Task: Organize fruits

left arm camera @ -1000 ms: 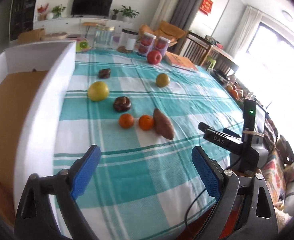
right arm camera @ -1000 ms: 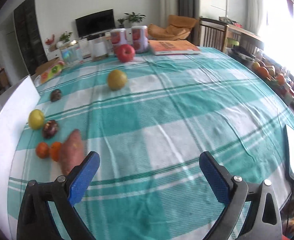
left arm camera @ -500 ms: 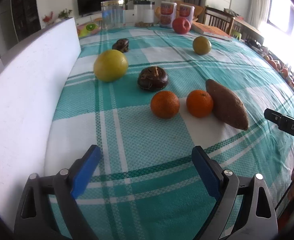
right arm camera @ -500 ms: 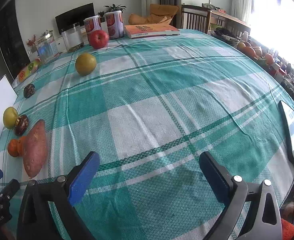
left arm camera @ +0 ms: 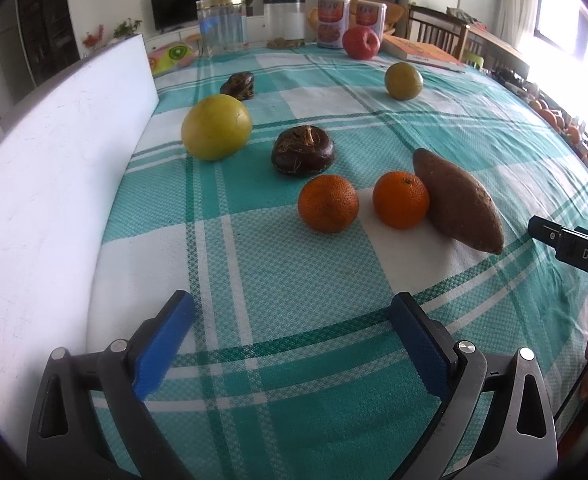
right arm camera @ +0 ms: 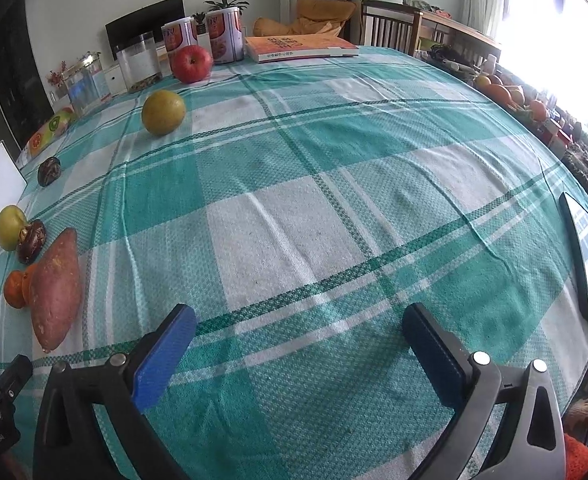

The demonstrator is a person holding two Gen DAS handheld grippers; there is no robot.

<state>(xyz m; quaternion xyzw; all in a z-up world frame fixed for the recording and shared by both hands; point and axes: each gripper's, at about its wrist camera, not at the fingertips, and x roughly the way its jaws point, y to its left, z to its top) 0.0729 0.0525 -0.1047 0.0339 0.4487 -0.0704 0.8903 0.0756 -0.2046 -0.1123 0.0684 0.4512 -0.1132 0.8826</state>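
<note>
In the left wrist view my left gripper (left arm camera: 294, 344) is open and empty, low over the checked cloth. Ahead lie two oranges (left arm camera: 328, 203) (left arm camera: 401, 199), a sweet potato (left arm camera: 459, 200), a dark brown round fruit (left arm camera: 302, 150), a big yellow fruit (left arm camera: 216, 126), a second dark fruit (left arm camera: 238, 85), a yellow-green fruit (left arm camera: 403, 80) and a red apple (left arm camera: 361, 42). My right gripper (right arm camera: 299, 352) is open and empty over bare cloth; its view shows the sweet potato (right arm camera: 56, 286) at far left and the apple (right arm camera: 192, 63) far off.
A white box wall (left arm camera: 58, 184) runs along the table's left side. Jars (left arm camera: 222, 24) and cans (left arm camera: 333, 21) stand at the far edge beside an orange book (right arm camera: 299, 48). A phone (right arm camera: 585, 256) lies at the right edge. The table edge is close below both grippers.
My left gripper has dropped from above the box and moved in toward the fruit, which now looks larger. My right gripper has shifted right, pushing the fruit toward the view's left edge.
</note>
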